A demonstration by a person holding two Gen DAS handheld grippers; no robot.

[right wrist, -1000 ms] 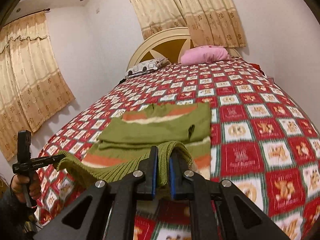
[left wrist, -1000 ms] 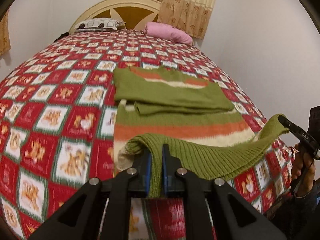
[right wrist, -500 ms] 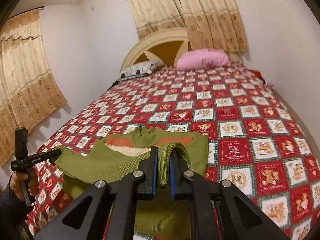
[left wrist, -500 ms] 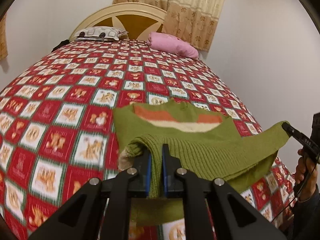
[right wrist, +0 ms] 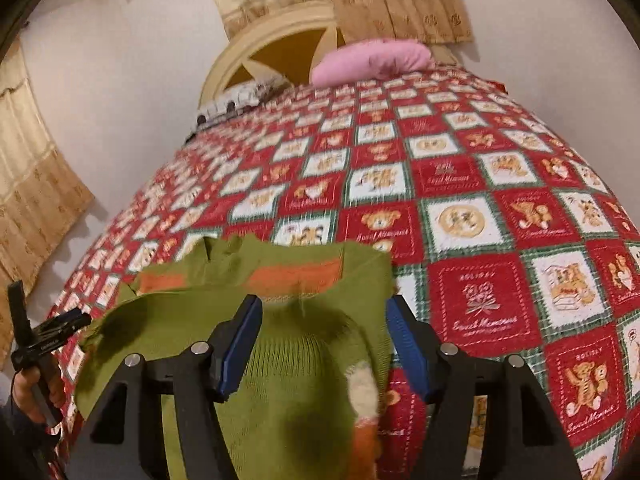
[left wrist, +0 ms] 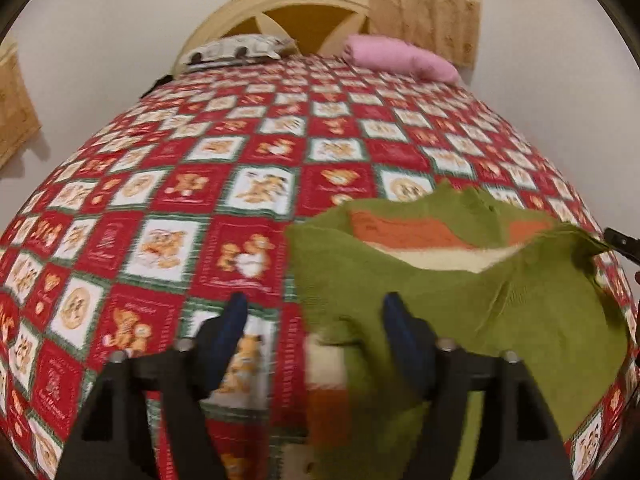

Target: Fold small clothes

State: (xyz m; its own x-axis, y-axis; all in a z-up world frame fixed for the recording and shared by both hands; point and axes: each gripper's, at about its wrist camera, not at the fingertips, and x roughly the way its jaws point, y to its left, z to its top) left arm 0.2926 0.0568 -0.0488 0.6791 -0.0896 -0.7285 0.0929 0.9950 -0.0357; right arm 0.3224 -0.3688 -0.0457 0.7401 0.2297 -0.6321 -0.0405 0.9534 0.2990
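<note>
So this is the release part of the fold: both sets of jaws have just been opening, and the green sweater [left wrist: 460, 300] is dropping onto itself on the bed [left wrist: 240, 168].

The left gripper [left wrist: 316, 324] stands wide, with the sweater's corner lying loose between and under its jaws and nothing pinched. The right gripper [right wrist: 324, 340] is the same story, spread apart with ribbed knit slack in the gap.

To do it well, I'd pull both straight back without snagging the knit, then check that the hem lines up with the collar just ahead of the jaws.

Writing: the bedspread [right wrist: 480, 184] squares to the right of the right jaws read "HOLIDAY" and "Sweet Memories", I think. The lettering on the other handle is too small to read.
</note>
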